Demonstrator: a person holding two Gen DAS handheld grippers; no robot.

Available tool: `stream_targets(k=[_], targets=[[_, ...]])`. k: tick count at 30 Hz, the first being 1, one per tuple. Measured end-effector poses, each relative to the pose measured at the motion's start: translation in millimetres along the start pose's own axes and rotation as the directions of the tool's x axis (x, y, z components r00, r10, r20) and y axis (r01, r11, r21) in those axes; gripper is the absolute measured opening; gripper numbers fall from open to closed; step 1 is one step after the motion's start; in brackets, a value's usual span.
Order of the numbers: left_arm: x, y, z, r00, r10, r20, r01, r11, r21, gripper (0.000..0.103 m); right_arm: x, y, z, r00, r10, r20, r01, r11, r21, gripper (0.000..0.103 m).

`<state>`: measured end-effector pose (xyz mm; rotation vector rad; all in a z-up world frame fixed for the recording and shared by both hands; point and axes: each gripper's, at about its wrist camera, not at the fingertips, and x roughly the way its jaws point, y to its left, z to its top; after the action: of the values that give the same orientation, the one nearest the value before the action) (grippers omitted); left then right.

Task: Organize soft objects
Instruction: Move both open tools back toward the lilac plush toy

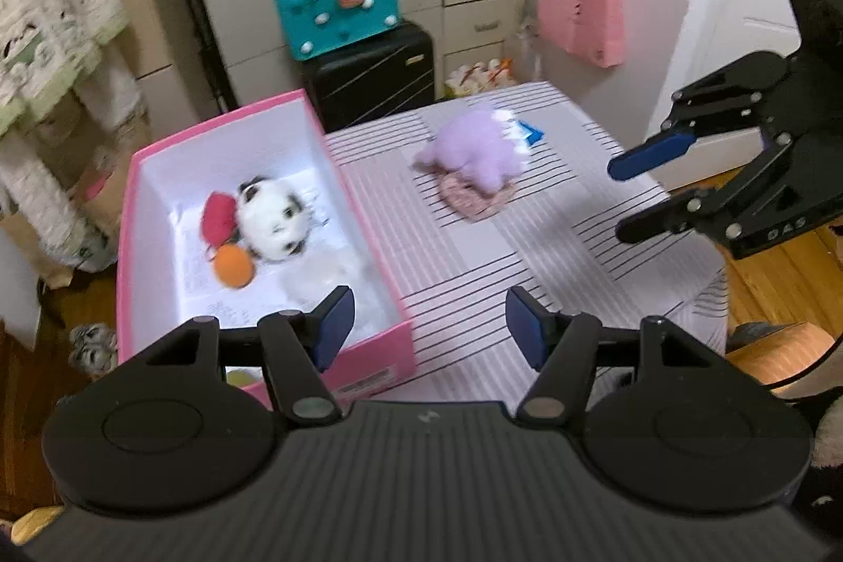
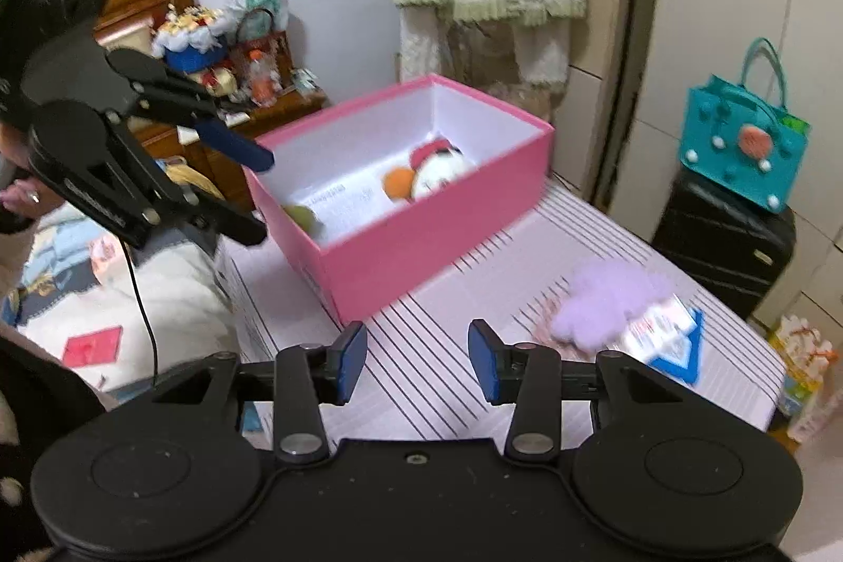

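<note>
Both tongs — left [image 1: 427,325], right [image 2: 417,362] — gape empty, purple plush [image 1: 477,148] lying well ahead.

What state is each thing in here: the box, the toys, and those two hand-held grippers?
Pink box: open, no lid, holding toys.
Panda plush: lying in the box.
Orange ball: in the box, beside the panda.
Purple plush: out on the striped table.
Left hand-held gripper: open, empty.
Right hand-held gripper: open, empty.
</note>
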<state>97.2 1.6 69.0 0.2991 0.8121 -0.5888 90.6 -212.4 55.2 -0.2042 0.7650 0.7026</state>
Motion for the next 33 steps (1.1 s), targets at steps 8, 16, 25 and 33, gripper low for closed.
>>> stream_targets(k=[8, 16, 25, 33], targets=[[17.2, -28.3, 10.5, 0.998, -0.054, 0.031, 0.054, 0.999, 0.011, 0.063, -13.6, -19.7, -32.1, 0.999, -0.052, -0.006, 0.052, 0.999, 0.002, 0.056], [49.7, -48.4, 29.1, 0.99, -0.126, 0.065, 0.126, 0.992, -0.009, 0.063, -10.6, -49.8, -48.0, 0.997, -0.073, -0.02, 0.073, 0.997, -0.015, 0.06], [101.3, -52.7, 49.7, 0.989, -0.137, 0.047, 0.14, 0.987, -0.072, 0.064, 6.5, -87.6, -57.5, 0.994, -0.105, 0.023, 0.106, 0.994, -0.024, 0.067], [150.2, -45.1, 65.9, 0.991, -0.124, 0.043, 0.129, 0.978, -0.164, 0.065, 41.2, -125.3, -64.7, 0.991, -0.115, 0.067, 0.115, 0.993, 0.013, 0.07]])
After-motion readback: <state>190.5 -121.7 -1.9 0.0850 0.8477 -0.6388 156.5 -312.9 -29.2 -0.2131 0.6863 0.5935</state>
